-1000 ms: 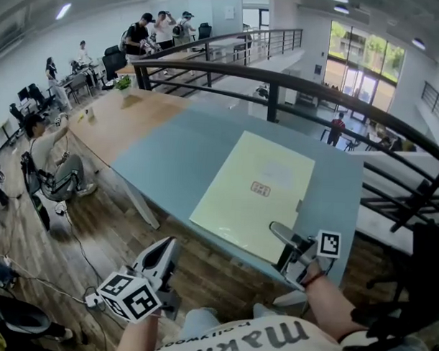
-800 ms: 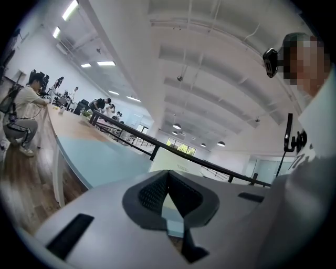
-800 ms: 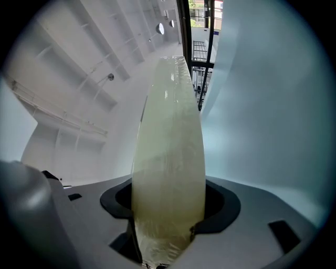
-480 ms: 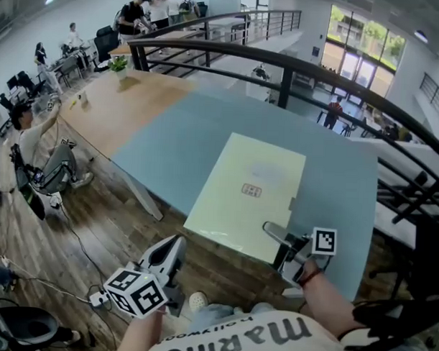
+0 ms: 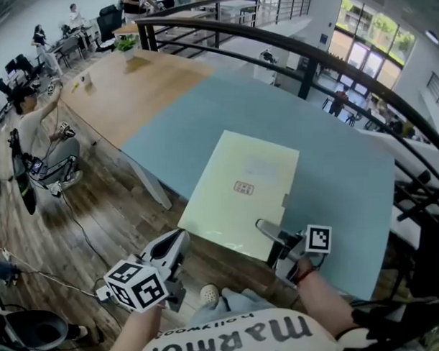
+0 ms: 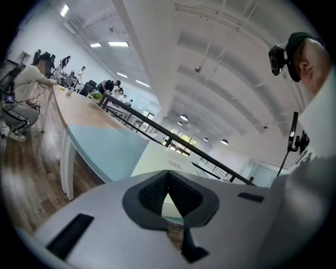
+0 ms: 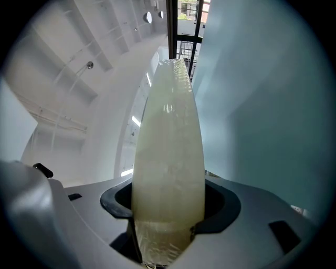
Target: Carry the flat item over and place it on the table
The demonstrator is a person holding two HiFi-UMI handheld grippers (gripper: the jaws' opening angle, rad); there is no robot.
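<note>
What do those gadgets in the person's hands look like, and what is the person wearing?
The left claw and right claw are smooth, rounded, light grey plastic, with black ribbed pads inside the tips. Each carries a white cube printed with black square markers. The person wears a white T-shirt with dark lettering.

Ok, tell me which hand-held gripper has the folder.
The right hand-held gripper: its jaws clamp the near edge of the pale yellow folder. The left hand-held gripper has its jaws together and holds nothing.
</note>
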